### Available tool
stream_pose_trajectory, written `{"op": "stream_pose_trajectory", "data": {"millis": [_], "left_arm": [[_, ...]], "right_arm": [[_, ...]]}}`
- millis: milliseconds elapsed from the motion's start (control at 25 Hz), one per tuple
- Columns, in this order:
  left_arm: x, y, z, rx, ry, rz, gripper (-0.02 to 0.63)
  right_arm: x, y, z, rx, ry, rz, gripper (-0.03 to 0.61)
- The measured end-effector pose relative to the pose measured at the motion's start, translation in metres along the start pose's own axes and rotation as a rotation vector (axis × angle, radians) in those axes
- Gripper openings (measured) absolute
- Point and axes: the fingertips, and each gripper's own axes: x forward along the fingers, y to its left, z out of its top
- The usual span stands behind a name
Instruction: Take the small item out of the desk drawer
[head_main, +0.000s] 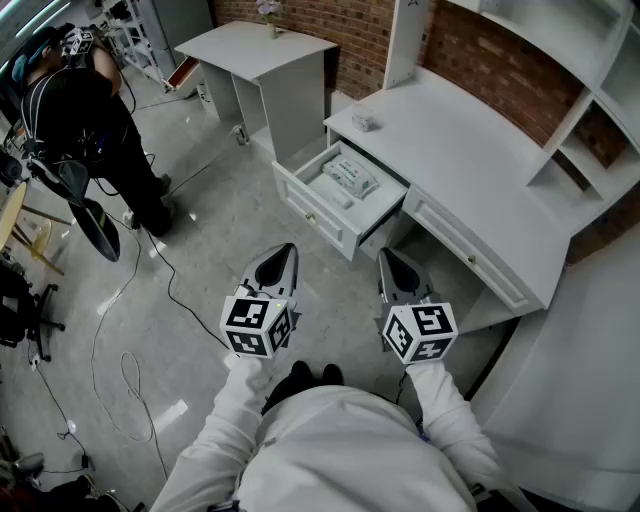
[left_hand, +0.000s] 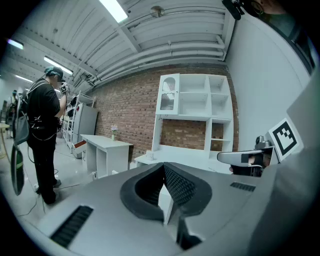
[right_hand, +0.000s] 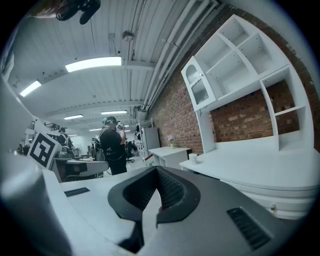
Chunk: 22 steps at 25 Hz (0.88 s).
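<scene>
The white desk (head_main: 470, 170) has its left drawer (head_main: 322, 213) pulled open. Inside lies a small white packet (head_main: 349, 177) on a white lining. Both grippers hover side by side in front of the desk, short of the drawer, pointing roughly level toward it. My left gripper (head_main: 285, 251) is shut with nothing between its pads (left_hand: 175, 182). My right gripper (head_main: 386, 256) is also shut and empty, its jaws meeting at the tip (right_hand: 157, 171). The drawer's contents are hidden in both gripper views.
A small white cup (head_main: 363, 122) stands on the desk top. A second white table (head_main: 262, 48) stands further back. A person in black (head_main: 85, 120) stands at the left, with cables (head_main: 170, 280) on the floor. A shelf unit (head_main: 590, 110) rises at the right.
</scene>
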Motion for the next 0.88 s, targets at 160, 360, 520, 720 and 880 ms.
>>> {"op": "stream_pose_trajectory", "data": {"millis": [160,360,520,720,880], "left_arm": [[0.001,0.002,0.000,0.000,0.003,0.001,0.018],[0.002,0.000,-0.001,-0.004,0.003,0.003,0.018],[0.003,0.001,-0.001,-0.008,0.000,0.010,0.018],[0.005,0.003,0.001,-0.006,-0.006,0.019,0.018],[0.009,0.003,-0.002,-0.007,0.001,0.023,0.018]], "right_arm": [[0.003,0.003,0.003,0.000,0.000,0.010,0.028],[0.004,0.001,0.003,0.019,-0.010,0.013,0.028],[0.006,0.001,0.006,0.022,-0.022,0.018,0.028],[0.007,0.000,0.012,-0.010,-0.030,0.024,0.028],[0.008,-0.004,0.012,-0.015,-0.030,0.023,0.029]]}}
